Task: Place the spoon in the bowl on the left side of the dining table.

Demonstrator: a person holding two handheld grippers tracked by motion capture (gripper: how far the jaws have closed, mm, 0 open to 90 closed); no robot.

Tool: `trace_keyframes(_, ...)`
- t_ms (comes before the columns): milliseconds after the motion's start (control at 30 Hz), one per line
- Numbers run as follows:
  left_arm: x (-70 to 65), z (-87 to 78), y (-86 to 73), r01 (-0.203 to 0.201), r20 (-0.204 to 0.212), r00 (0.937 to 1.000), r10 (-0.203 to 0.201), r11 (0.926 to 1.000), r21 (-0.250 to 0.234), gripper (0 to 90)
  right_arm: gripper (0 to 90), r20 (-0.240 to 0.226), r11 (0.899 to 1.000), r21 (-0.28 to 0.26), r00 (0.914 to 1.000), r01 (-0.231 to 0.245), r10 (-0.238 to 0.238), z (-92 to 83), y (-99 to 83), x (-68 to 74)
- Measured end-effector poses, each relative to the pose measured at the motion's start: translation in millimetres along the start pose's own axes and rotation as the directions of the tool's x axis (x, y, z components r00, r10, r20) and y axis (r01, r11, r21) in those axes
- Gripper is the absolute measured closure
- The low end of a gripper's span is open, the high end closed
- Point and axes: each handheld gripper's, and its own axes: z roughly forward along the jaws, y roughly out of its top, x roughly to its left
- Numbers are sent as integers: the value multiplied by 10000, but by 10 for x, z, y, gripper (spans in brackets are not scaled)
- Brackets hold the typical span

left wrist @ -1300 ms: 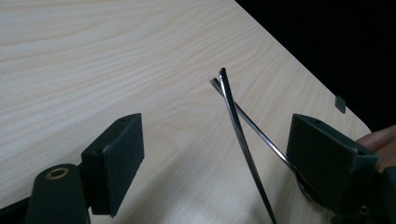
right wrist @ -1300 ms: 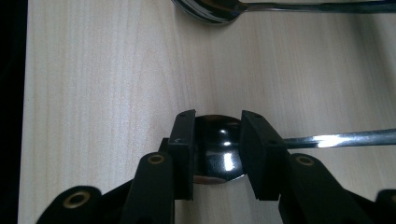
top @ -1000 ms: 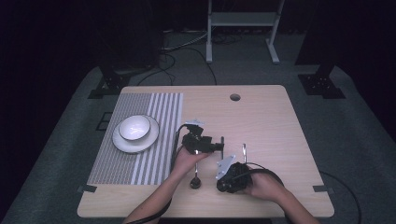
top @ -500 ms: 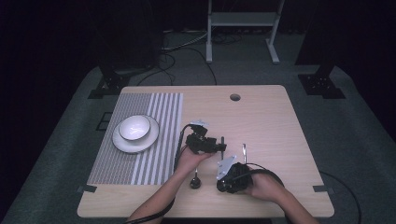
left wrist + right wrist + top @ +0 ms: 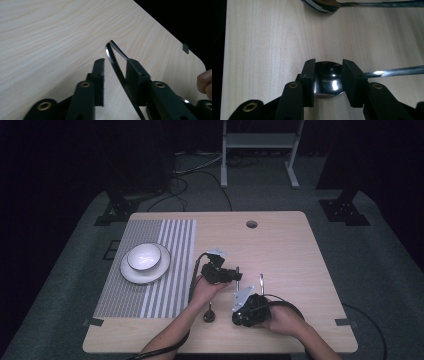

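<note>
Just closed narrower: left gripper [image 5: 113, 72] around a thin spoon handle [image 5: 115, 65], seemingly touching one pad; right gripper [image 5: 328, 75] clamping a spoon bowl [image 5: 327, 79].

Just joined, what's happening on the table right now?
A person works two handheld grippers on the wooden table. The right gripper is clamped on the bowl of a spoon. The left gripper has just been closing around a thin metal utensil, with a gap left on one side. A second spoon lies loose. A bowl sits on a plate on the striped mat.
</note>
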Motion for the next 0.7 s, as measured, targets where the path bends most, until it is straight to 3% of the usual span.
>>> trace_keyframes(133,11,-2,-14,30,165,9999,-28,9999,-102,776,622,6,9999,-129,9999,-111,112,-6,-27,-5)
trace_keyframes(333,36,-25,-35,382,414,9985,-368,9987,-343,798,605,215,9997,-210,9997,-103,107,-18,-52,11)
trace_keyframes(467,83,-37,-75,733,561,9959,-705,9960,-504,809,549,623,9996,-215,9979,-155,168,-36,-83,28)
trace_keyframes(633,90,-61,-81,884,761,9936,-838,9943,-600,827,523,759,9989,-226,9962,-404,420,-50,-120,19)
trace_keyframes(667,99,-81,-83,1264,1101,9870,-1172,9886,-811,841,503,839,9987,-183,9953,-474,488,-62,-148,12)
trace_keyframes(700,97,-91,-77,1298,1157,9861,-1196,9879,-850,848,497,814,9983,-207,9952,-536,551,-67,-160,8)
